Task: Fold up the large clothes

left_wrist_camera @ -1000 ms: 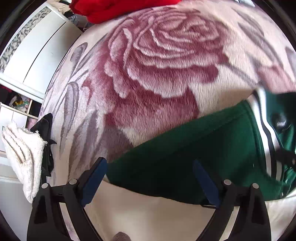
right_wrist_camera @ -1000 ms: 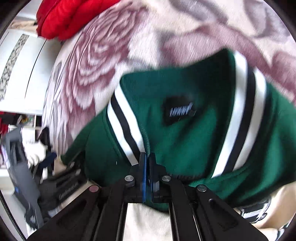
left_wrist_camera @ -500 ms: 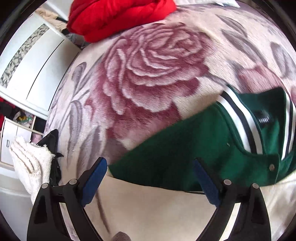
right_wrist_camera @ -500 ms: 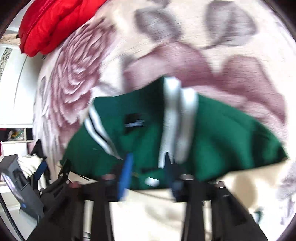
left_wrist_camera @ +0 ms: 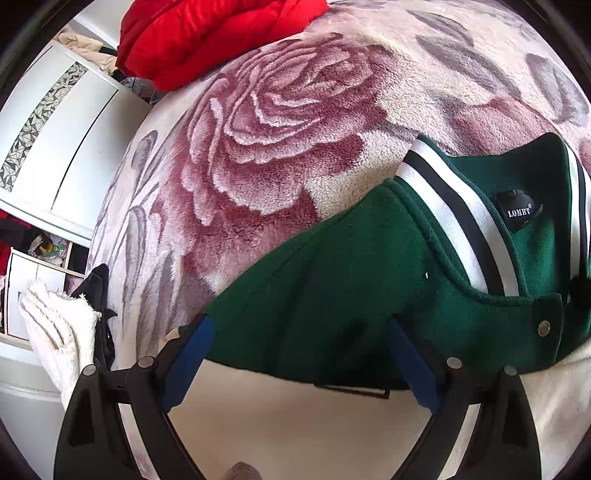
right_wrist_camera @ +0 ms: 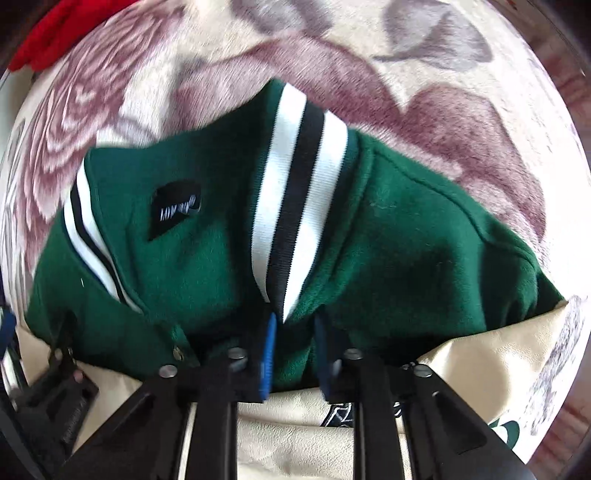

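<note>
Over the green jacket (left_wrist_camera: 332,288) — left gripper (left_wrist_camera: 299,354) spread wide.

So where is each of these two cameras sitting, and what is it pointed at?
Left wrist view: it rides on the left gripper, looking forward between wide-open jaws at the green jacket, the rose blanket and the red garment.
Right wrist view: it rides on the right gripper, jaws slightly apart at the striped collar; the left gripper shows at the lower left edge.
Both views share the jacket, its black label and the blanket.
</note>
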Demonstrator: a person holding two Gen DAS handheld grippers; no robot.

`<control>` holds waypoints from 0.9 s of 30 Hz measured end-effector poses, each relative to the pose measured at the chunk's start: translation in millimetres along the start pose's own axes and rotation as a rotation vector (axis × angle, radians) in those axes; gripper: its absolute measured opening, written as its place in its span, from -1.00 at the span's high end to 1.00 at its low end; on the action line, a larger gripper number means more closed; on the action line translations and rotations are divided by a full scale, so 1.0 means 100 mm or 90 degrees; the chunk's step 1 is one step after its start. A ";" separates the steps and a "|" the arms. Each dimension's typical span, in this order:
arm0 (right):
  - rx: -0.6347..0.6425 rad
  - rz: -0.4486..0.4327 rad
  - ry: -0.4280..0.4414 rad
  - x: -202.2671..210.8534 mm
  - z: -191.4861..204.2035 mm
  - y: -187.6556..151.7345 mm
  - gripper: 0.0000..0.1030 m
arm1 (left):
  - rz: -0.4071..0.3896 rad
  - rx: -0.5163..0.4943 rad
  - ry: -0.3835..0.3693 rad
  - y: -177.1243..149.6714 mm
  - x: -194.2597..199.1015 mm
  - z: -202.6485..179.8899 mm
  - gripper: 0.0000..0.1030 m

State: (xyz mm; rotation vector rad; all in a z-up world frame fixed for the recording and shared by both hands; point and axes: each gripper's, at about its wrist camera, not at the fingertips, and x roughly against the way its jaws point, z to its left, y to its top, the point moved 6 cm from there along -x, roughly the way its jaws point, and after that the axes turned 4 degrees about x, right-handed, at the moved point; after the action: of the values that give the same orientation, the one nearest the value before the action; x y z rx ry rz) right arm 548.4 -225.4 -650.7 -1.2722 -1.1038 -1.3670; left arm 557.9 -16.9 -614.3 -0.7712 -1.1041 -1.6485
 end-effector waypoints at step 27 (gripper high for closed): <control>-0.133 0.103 0.168 0.50 -2.68 -2.99 -0.25 | 0.122 -0.089 -0.157 -2.40 1.29 -0.96 -0.87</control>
State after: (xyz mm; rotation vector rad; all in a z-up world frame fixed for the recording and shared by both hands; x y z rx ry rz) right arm 209.9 -445.0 -621.7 -1.2549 -0.6774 -1.5055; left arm 289.7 -124.7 -613.0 -1.1597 -1.0537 -1.5086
